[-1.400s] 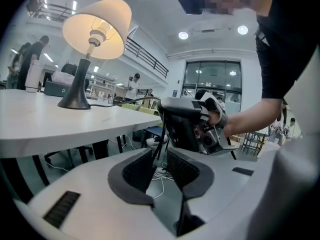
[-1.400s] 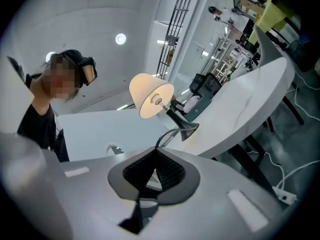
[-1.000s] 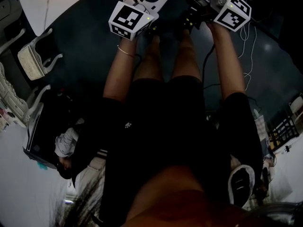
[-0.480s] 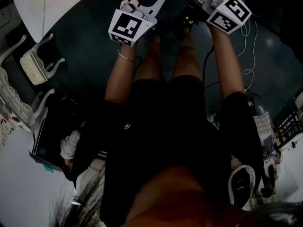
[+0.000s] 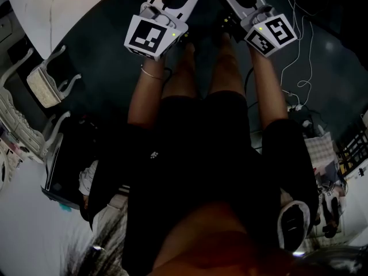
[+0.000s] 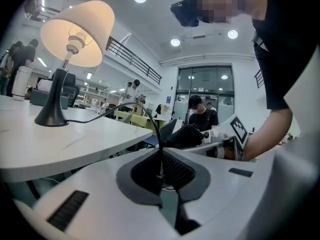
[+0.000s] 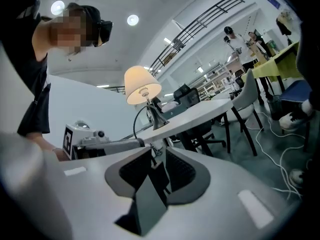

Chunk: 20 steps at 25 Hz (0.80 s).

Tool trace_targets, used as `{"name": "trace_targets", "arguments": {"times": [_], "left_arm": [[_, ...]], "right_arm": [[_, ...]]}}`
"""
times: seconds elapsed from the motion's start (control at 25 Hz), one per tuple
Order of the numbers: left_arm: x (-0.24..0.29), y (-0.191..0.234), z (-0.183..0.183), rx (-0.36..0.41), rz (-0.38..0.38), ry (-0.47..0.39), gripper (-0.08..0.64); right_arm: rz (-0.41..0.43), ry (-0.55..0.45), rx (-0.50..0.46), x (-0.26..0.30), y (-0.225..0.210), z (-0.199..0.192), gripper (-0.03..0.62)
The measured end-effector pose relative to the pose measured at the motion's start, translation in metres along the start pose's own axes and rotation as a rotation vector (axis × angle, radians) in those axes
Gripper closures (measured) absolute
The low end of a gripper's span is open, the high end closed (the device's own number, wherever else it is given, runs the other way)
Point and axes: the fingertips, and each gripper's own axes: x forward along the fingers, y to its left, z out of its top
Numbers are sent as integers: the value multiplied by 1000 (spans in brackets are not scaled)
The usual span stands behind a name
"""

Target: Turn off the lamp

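Right gripper [image 7: 156, 170] sits lower in the head view than a second ago, and its jaws have just been opening. They now stand narrowly apart, with the dark switch [image 7: 150, 196] between the pads and a gap showing beside it. Left gripper [image 6: 161, 170] is clamped on the cord [image 6: 150, 115]. Lamp [image 6: 75, 34] stands on the white table [image 6: 80, 146]. Its base is black and its cream shade is glowing, so it is lit.

Below the lamp [image 6: 76, 33], its cord [image 6: 156, 129] drops between the left gripper's [image 6: 161, 165] closed pads, and I lose its end behind them. Nearer than the lamp, between the right gripper's [image 7: 159, 156] jaws, which have just been opening, a dark block [image 7: 150, 199] is too blurred to name. Beyond the lamp, the table [image 6: 75, 146] runs off the left edge.
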Motion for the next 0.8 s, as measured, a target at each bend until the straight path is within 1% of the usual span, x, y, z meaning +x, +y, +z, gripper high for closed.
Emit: {"name": "trace_targets", "arguments": {"times": [0.08,0.16,0.24,0.44,0.56,0.64,0.76,0.8], "left_arm": [[0,1,2,-6,2,-1,538],[0,2,2,-3,14,6,537],[2,-1,3,8,7,6,537],[3,-2,7,-5,11,1,537],[2,-7,11,19,-17,-17,537],[2,-9,13,34,-20,-20,537],[2,-9,15,44,-20,-18,537],[2,-9,14,46,-19,-15,537]], "right_arm": [[-33,28,-10,0,2,-14,509],[-51,42,-10,1,4,-23,464],[-51,48,9,4,7,-28,453],[-57,67,16,14,5,-33,446],[-46,70,23,21,7,-34,446],[-43,63,52,23,6,-34,446],[-51,39,131,24,1,-30,451],[-48,36,151,25,0,-30,469]]}}
